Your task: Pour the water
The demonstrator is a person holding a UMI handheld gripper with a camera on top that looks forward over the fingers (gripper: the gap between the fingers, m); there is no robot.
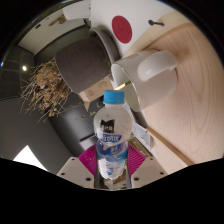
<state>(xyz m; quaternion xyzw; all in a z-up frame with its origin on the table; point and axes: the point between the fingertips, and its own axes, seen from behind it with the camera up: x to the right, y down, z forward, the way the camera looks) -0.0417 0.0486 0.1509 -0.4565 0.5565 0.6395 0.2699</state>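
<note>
My tongs (112,172) are pinching the bottle (112,140): both pink pads (90,160) press against its lower body, one on each side, with no gap that I can make out. The bottle stands upright between my fingers, its long axis running straight up toward twelve o'clock, blue cap on top and the label facing me. The cap looks to be on, so I judge pouring cannot start as things stand.

The relation that counts is from the bottle's neck to the cup (140,69). The white cup lies beyond the bottle at about one o'clock, on the pale wooden table (185,95), near but clearly apart from the cap. It seems to lie on its side, mouth turned toward ten o'clock, though I cannot be sure of that.

A dark pot (78,58) with dry twigs (42,88) sits at about ten o'clock, off my line.

To pour, I reckon I must tilt the bottle's top toward one o'clock.
</note>
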